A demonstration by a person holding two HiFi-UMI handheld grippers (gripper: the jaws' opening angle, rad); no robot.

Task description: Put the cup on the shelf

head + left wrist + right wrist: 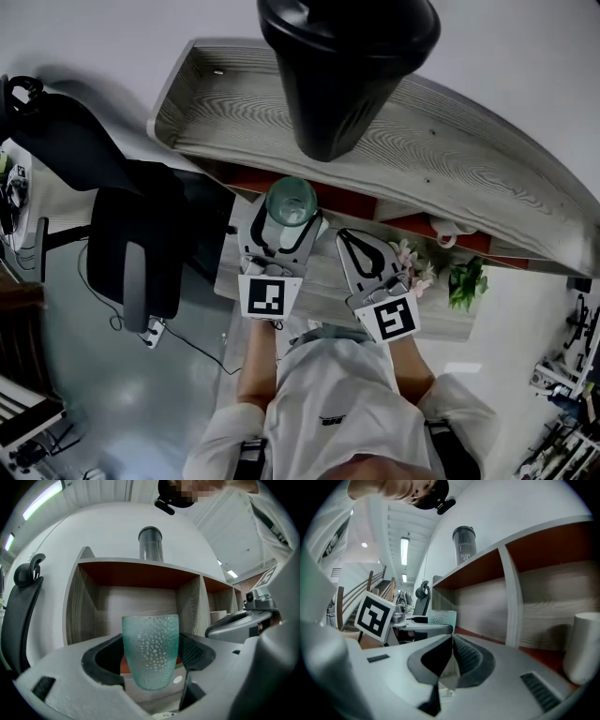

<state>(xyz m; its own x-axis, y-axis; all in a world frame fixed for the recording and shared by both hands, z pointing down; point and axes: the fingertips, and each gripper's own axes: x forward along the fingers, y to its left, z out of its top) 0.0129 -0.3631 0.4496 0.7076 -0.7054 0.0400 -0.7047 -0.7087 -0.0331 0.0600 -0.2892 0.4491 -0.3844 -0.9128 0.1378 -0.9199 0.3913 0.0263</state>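
Note:
A frosted green glass cup (150, 649) with a bubbly pattern stands upright between the jaws of my left gripper (151, 656), which is shut on it. In the head view the cup (290, 202) is held just in front of the shelf (450, 155), level with its left compartment (136, 602). The compartment has a red floor and grey wood walls. My right gripper (451, 660) is shut with nothing in it, beside the left one, and points at the middle compartment. From it the cup (442, 617) shows at the left.
A tall dark cylinder (342, 66) stands on the shelf's top board. A white cup (582, 646) sits in a compartment to the right. A black office chair (122, 216) is left of the shelf. A small plant (466, 279) and flowers (412, 265) lie right of my right gripper.

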